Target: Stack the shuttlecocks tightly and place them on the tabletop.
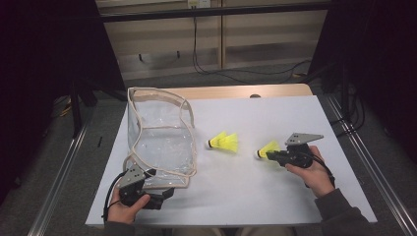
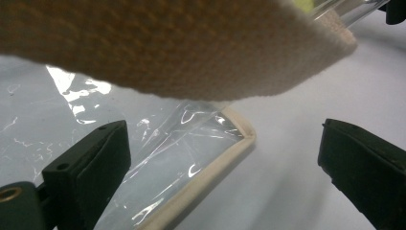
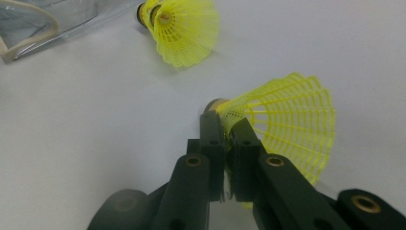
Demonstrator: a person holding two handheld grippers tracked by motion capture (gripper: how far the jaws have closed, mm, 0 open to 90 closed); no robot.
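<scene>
Right tongs (image 3: 229,143) pinch a shuttlecock (image 3: 282,124) low over the table; left tongs (image 2: 225,163) gape beside the bag (image 1: 160,135)

Two yellow shuttlecocks (image 1: 223,142) (image 1: 268,149) and one clear bag (image 1: 160,137).

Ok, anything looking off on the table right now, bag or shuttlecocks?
Nothing is damaged or spilled. The clear bag sags, its beige-trimmed mouth crumpled rather than held wide, with the left gripper open by its corner. The right gripper is pinching one yellow shuttlecock; another shuttlecock lies on its side.
</scene>
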